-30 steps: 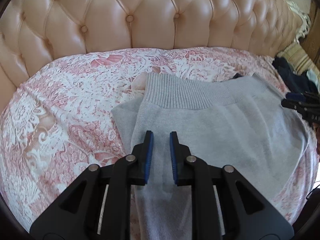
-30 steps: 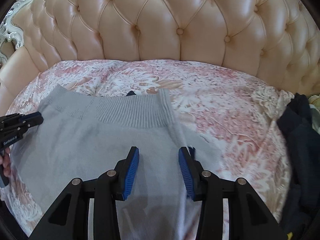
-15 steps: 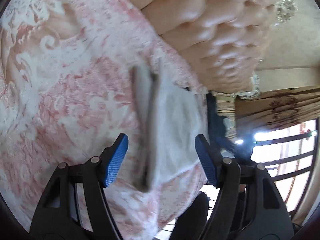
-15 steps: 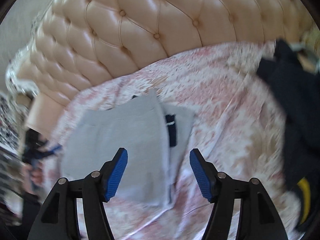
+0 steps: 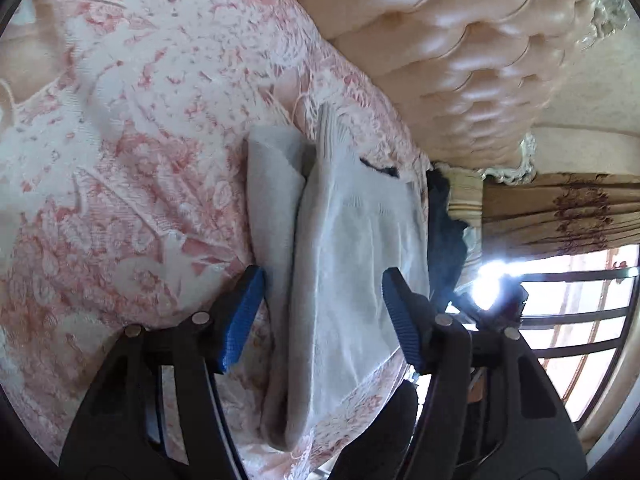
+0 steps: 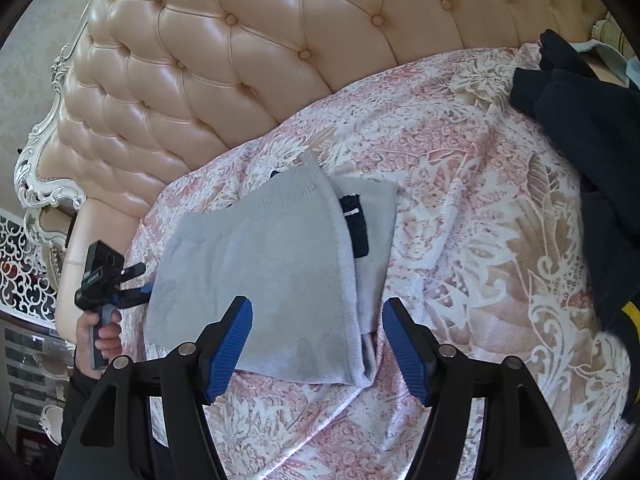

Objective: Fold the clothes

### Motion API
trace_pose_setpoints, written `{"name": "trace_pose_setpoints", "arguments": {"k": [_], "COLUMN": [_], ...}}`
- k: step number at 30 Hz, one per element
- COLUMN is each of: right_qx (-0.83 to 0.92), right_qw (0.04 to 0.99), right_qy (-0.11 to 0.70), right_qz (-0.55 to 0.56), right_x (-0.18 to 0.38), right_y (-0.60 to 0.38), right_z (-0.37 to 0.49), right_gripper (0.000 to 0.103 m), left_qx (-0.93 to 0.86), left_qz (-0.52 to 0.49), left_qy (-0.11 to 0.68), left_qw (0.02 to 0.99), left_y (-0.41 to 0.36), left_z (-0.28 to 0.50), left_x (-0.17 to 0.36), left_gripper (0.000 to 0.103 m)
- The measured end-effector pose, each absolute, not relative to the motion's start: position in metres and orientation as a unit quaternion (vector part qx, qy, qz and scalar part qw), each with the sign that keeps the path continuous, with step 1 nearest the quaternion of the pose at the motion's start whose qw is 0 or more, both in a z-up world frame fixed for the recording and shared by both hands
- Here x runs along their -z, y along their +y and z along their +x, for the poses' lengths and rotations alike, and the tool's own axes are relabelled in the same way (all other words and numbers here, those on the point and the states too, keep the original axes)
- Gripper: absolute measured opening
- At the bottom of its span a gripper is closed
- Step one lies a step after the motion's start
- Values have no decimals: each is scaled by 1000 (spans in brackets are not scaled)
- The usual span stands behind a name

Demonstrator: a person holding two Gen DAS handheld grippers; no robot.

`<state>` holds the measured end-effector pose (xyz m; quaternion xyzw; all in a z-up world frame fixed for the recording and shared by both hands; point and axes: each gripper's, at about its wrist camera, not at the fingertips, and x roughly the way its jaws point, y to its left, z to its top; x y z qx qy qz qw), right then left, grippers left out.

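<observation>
Folded grey garment (image 6: 276, 284) lies flat on the bed (image 6: 472, 264). Left claw (image 5: 322, 316) is closing, right claw (image 6: 316, 344) opening; both spread, pads clear of the fabric.

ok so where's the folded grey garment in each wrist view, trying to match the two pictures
Left wrist view: the folded grey garment runs down the centre, seen edge-on between the left gripper fingers, which do not touch it.
Right wrist view: it lies flat left of centre, just beyond the right gripper, untouched.
Shared landmark: the tufted headboard, behind the garment in both; the dark clothes also match.
</observation>
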<state>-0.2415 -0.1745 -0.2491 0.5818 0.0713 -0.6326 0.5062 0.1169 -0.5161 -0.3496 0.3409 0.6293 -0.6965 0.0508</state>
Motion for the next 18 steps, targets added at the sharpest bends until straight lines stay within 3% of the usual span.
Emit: {"name": "trace_pose_setpoints", "arguments": {"k": [8,12,15,18], "right_qx": [620,575,539,537], "right_qw": [511,530,537,532], "right_qy": [26,-54,-109,-87], "right_qz": [595,621,640,648], "right_x": [254,261,268,274], "right_y": [-174,-168,-167,-177], "right_z": [-255,-271,-285,-292], "right_gripper": [69,69,77,80], "left_qx": [696,712,708,704], "left_qz": [382,402,405,403], "left_qy": [605,575,577,583], "left_qw": [59,38,47,45], "left_y": [-510,-498,-500,-500], "left_z": [100,92,91,86], "left_x": [346,339,343,344], "left_gripper": [63,62,60,62]}}
